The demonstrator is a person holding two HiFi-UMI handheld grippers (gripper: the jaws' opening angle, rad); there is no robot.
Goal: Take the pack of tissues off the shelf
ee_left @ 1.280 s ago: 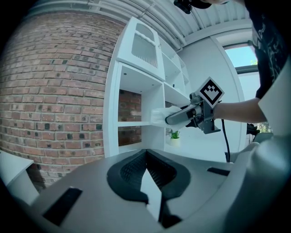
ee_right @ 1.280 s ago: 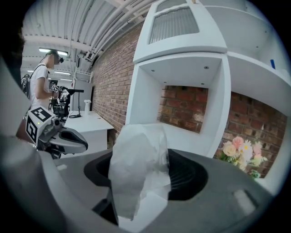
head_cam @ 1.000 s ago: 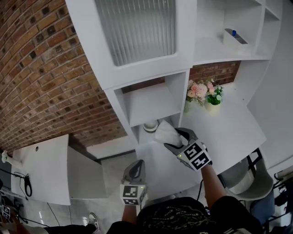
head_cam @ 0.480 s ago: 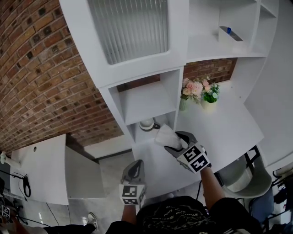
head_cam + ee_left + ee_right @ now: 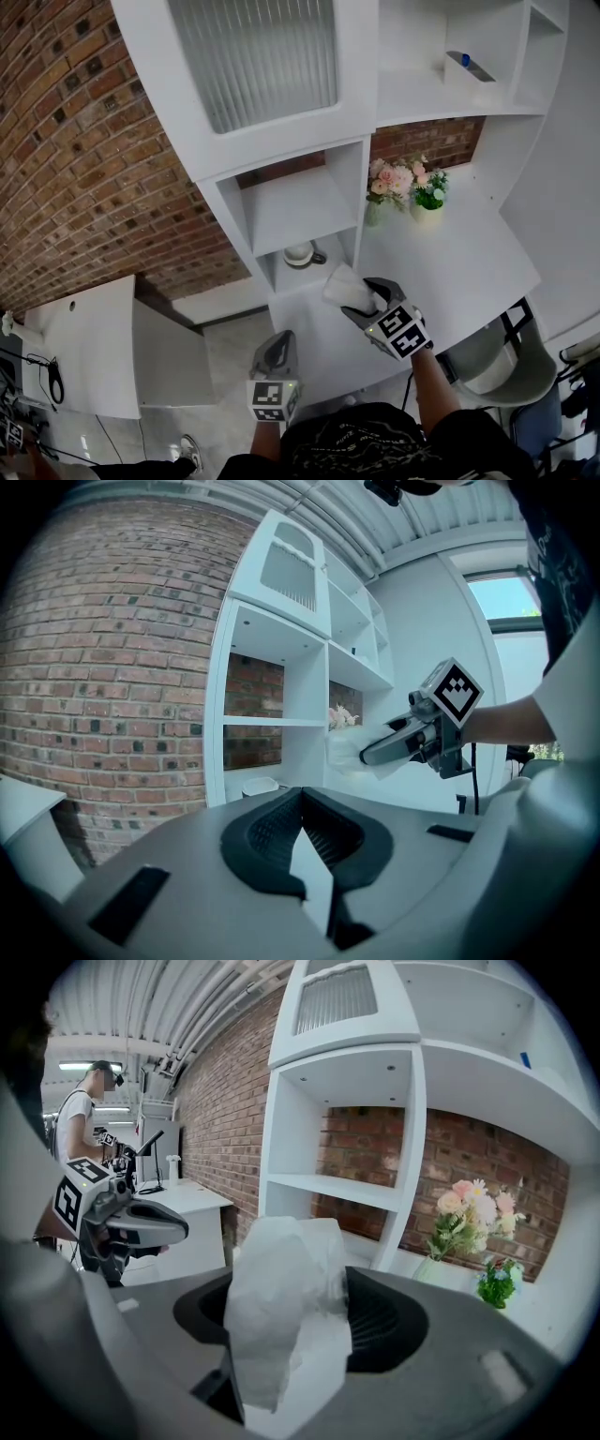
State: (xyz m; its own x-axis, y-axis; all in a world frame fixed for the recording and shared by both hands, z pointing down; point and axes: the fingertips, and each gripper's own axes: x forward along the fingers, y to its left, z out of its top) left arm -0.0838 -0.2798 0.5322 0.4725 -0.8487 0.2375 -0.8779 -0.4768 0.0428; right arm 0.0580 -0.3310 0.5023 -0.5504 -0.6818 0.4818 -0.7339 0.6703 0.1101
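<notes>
- The right gripper [image 5: 364,298] has its jaws closed partway on the pack of tissues [image 5: 345,284]. The soft white wrapper fills the gap between the pads and bulges out past the tips, which suggests a firm hold on a squashy load.
- The pack is in the air, clear of the shelf [image 5: 300,202], over the white desk [image 5: 469,253]. The low cubby lies at its 11 o'clock in the head view. By the look of it, the lift-off is all but done.
- The pack sticks out at the 10 o'clock end of the right gripper, on the shelf side, and the arm runs back toward 5 o'clock. That fits a straight pull out of the opening.
- The left gripper [image 5: 277,339] hangs low at the 7 o'clock side of the pack, well apart from it. Its jaw tips are together with nothing between them, so it seems to be kept out of the way of a one-handed job.
- A pale cup [image 5: 301,253] sits inside the low cubby, and the flowers [image 5: 391,178] stand on the desk at the pack's 1 o'clock. Both are apart from the gripper.
- The likely risk is the slick wrapper sliding out between the pads.
</notes>
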